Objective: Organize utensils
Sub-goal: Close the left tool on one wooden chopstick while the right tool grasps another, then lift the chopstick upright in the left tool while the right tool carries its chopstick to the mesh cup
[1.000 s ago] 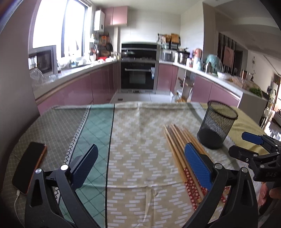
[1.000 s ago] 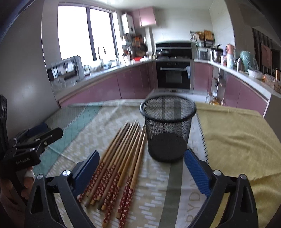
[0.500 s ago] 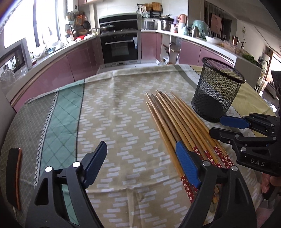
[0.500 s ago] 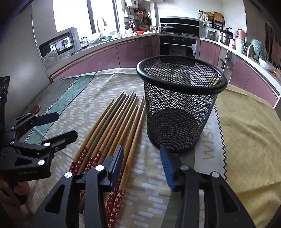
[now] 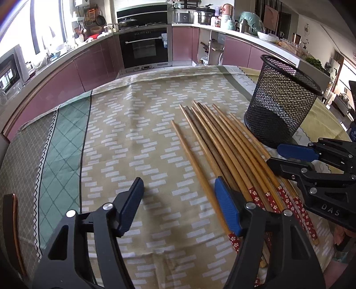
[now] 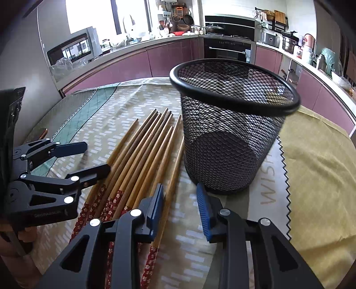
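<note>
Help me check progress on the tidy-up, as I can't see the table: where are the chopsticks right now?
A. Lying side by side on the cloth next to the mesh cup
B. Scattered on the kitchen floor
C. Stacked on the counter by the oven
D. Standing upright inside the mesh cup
A: the chopsticks lie side by side on the tablecloth beside the black mesh cup, which shows nothing inside it.

Mauve cabinets (image 5: 93, 66), built-in oven (image 5: 144, 47), bright, perhaps sunlit window (image 6: 89, 15)
</note>
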### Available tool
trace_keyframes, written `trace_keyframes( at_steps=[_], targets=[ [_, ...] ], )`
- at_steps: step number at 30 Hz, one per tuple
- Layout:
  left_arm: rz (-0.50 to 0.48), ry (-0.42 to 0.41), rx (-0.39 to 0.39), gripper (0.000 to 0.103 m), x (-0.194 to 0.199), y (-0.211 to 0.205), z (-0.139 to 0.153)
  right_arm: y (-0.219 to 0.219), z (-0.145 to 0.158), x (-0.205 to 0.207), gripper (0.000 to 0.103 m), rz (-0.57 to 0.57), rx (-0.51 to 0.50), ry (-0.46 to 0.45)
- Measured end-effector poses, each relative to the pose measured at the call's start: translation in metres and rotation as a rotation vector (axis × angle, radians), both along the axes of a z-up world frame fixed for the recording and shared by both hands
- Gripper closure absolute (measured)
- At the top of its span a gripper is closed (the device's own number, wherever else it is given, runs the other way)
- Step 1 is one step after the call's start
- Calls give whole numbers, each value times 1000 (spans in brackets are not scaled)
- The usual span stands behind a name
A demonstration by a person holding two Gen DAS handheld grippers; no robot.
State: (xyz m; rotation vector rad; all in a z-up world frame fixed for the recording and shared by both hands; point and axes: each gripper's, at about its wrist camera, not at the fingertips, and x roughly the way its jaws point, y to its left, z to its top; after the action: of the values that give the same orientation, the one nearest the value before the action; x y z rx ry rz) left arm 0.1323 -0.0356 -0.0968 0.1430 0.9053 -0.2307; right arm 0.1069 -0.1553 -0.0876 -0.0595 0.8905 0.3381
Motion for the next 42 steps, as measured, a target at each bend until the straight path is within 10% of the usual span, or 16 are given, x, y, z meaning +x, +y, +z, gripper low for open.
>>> trace_keyframes(
  at_steps=[5, 12, 42],
  targets=[
    [-10, -1, -7, 61, 7, -7, 1, 0, 0, 5, 95, 6, 39, 13],
    [30, 12, -75, 92, 6, -2, 4, -8, 4, -1, 97, 7, 105, 12],
    [-153, -267, -415, 102, -51, 27, 158, -70, 133, -35, 97, 99, 378, -327]
  ],
)
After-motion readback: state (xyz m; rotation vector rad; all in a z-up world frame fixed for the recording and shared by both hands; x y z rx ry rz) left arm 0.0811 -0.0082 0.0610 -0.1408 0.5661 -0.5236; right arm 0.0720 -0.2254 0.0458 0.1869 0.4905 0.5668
